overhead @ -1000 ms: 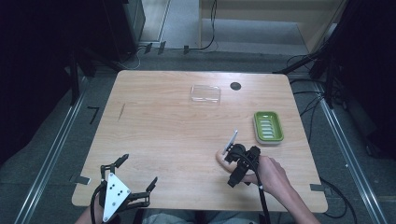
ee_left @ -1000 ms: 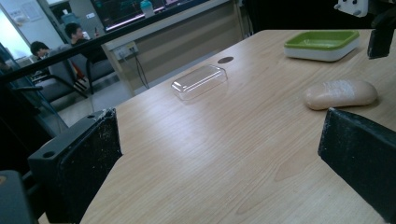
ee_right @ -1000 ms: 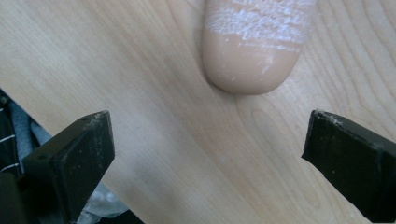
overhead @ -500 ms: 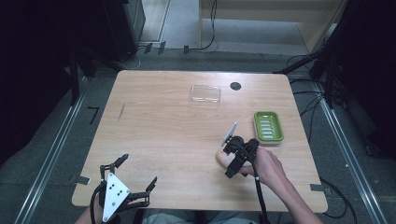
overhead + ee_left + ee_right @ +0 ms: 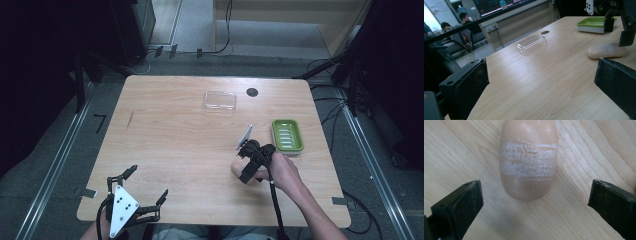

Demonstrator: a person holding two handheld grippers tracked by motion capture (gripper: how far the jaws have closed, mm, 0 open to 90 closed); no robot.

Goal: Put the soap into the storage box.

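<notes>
A peach oval soap bar [image 5: 236,170] [image 5: 529,157] [image 5: 605,50] lies on the wooden table [image 5: 175,145], right of centre. My right gripper [image 5: 244,162] [image 5: 535,188] [image 5: 617,31] hangs just over it, pointing down. Its jaws have just been opening and now stand wide, with the bar's near end between the tips, untouched. A green soap dish [image 5: 287,135] [image 5: 594,23] sits to the right of the bar. A clear plastic lid [image 5: 220,100] [image 5: 531,43] lies farther back. At the front left corner my left gripper [image 5: 147,182] [image 5: 541,70] is open and holds nothing.
A small black round hole [image 5: 252,92] sits in the tabletop beside the clear lid. The right gripper's cable [image 5: 275,210] trails back along the forearm. Dark floor and metal rails [image 5: 55,160] surround the table.
My right gripper has moved away from the person and slightly left, now standing over the soap bar. The bar, the dish, the lid and my left gripper have stayed put.
</notes>
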